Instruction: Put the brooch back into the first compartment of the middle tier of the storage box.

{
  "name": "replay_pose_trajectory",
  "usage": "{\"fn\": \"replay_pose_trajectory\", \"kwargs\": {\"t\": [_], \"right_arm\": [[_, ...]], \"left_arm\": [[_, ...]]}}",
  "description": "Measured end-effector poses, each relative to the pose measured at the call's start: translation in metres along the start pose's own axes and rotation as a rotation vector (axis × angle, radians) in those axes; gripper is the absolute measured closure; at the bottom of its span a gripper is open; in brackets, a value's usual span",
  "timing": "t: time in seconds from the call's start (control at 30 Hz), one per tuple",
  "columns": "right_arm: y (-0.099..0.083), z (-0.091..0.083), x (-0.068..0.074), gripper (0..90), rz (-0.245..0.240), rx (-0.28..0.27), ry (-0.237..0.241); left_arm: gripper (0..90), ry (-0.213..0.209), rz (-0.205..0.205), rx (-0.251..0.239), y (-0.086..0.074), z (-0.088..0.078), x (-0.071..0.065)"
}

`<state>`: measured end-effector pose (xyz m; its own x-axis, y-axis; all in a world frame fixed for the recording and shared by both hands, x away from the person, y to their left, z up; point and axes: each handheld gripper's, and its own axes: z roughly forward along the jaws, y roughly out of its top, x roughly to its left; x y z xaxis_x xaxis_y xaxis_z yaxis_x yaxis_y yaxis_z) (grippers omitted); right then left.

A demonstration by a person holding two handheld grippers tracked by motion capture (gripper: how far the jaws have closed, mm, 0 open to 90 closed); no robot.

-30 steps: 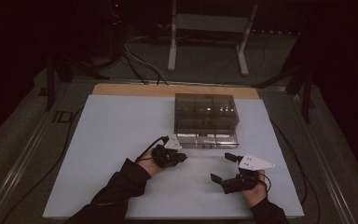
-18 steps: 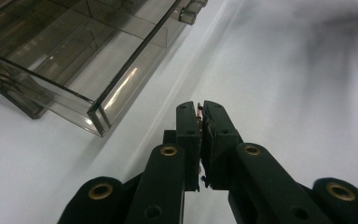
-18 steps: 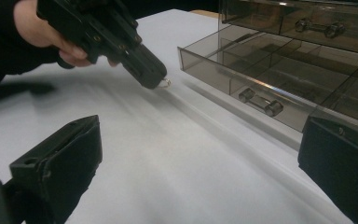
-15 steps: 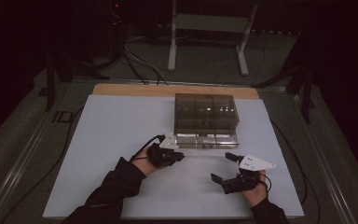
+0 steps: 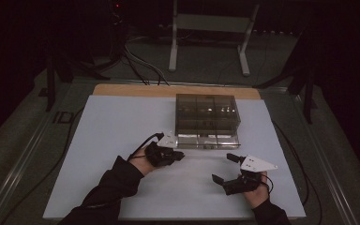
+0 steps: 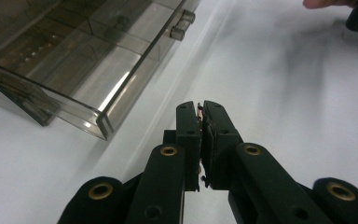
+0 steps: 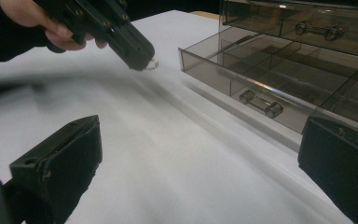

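Our left gripper (image 6: 201,109) clenches a tiny, light, slippery ring (image 7: 152,64) at its fingertips; right gripper (image 7: 196,154) released beside the open drawer (image 7: 261,81).

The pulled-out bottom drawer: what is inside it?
The drawer of the smoky plastic drawer box shows only dividers and bare compartments in the right gripper view. Its back part, under the box, is hidden. The left hand-held gripper pinches something small and shiny nearby.

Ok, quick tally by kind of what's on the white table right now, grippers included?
Grippers: 2, the left gripper and the right gripper
Smoked clear drawer unit: 1, bottom drawer pulled out
Small ring-like item pinched by the left gripper: 1
Total: 4
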<state>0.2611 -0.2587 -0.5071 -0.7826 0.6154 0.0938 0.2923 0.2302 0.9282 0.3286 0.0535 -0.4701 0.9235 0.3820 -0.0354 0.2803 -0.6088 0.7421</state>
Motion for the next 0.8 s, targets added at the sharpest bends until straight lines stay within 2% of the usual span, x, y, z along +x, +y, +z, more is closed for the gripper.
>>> {"fn": "replay_pose_trajectory", "kwargs": {"t": [0.27, 0.57, 0.8], "right_arm": [[0.000, 0.001, 0.000, 0.0, 0.001, 0.002, 0.004], [0.000, 0.000, 0.000, 0.0, 0.002, -0.004, 0.006], [0.000, 0.000, 0.000, 0.0, 0.006, -0.004, 0.006]], "left_arm": [[87.0, 0.013, 0.009, -0.024, 0.012, -0.012, 0.002], [87.0, 0.025, 0.021, -0.024, 0.024, -0.016, 0.007], [87.0, 0.031, 0.007, -0.027, 0.032, -0.015, 0.016]]}}
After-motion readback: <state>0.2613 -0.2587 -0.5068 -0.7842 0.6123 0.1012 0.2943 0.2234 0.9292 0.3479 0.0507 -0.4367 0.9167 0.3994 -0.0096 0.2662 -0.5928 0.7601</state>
